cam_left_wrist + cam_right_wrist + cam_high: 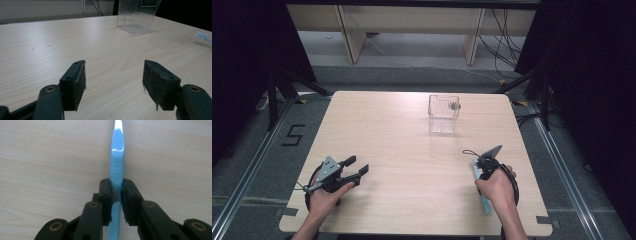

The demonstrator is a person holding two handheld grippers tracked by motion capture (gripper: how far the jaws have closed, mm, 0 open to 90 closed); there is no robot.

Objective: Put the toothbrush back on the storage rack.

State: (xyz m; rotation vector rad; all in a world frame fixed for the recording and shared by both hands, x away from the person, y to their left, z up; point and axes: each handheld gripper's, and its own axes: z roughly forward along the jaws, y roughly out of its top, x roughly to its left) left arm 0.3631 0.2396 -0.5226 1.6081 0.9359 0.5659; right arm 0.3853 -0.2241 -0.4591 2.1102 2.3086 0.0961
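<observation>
There was one light blue toothbrush [117,157], and your right gripper [117,195] had it clamped: both black pads were pressed against the ribbed part of the handle, which ran straight up the middle of the right gripper view and out past the top edge. In the high view the toothbrush [485,202] lay at the lower right of the table [412,165], its handle showing below your right hand [497,187] and another stretch of blue just above it, beside the right gripper [484,162].

You held two grippers, one in each hand. Your left gripper [357,167] sat at the lower left of the high view, resting low over the wood in your left hand [324,195], pointing toward the right of the frame. In the left gripper view its fingers [75,85] stood well apart with bare wood between them.

One clear plastic box [443,114] stood upright in the upper middle of the table, well apart from both grippers. In the left gripper view the same box [136,16] sat at the upper right, and the toothbrush's end [203,36] showed at the far right edge.

The wood between the toothbrush and the box lay open. Beyond the table's far edge, in the upper part of the high view, were pale furniture legs [349,35] and loose black cables [507,45] on the grey floor.
</observation>
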